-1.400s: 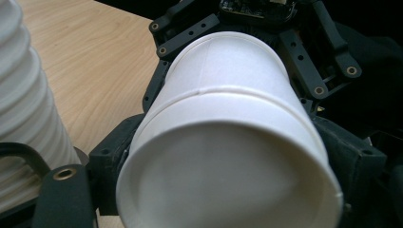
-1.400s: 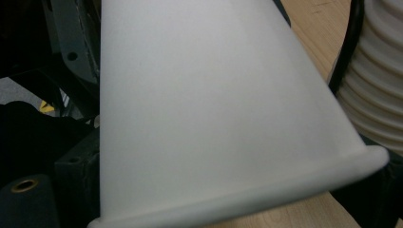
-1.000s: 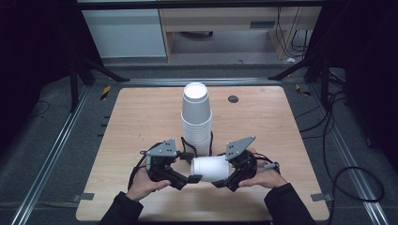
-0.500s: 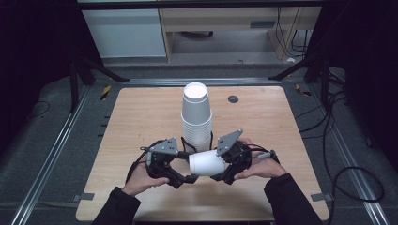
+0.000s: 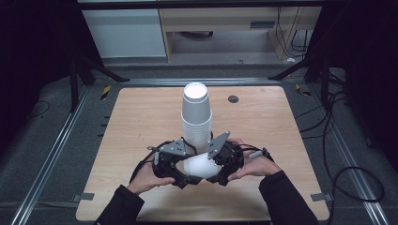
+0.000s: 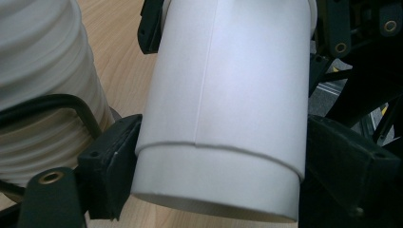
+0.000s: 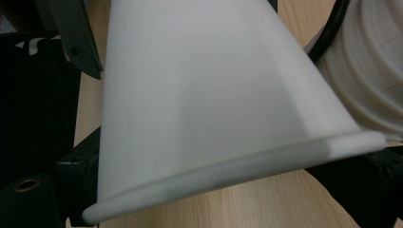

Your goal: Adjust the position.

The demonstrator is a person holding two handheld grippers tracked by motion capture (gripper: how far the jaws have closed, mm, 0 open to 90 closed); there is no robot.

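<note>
A single white paper cup (image 5: 199, 166) lies on its side above the table's front, held between both grippers. In the left gripper view, my left gripper (image 6: 218, 161) is shut on the cup (image 6: 228, 95) at its base end, one black jaw on each side. My right gripper (image 7: 223, 185) is shut on the same cup (image 7: 214, 95) at its rim end. In the high view the left gripper (image 5: 183, 177) and right gripper (image 5: 220, 169) sit close together. Just behind them stands a tall stack of upturned white cups (image 5: 196, 117).
The wooden table (image 5: 141, 117) has bare room left, right and behind the stack. A small dark disc (image 5: 233, 99) lies at the back right. The stack (image 6: 43, 71) and a black cable (image 6: 62, 100) are very near the left gripper. Metal rails (image 5: 56, 140) flank the table.
The right hand and its gripper have moved left toward the left gripper, so the two now sit closer together around the cup. The stack has not moved.
</note>
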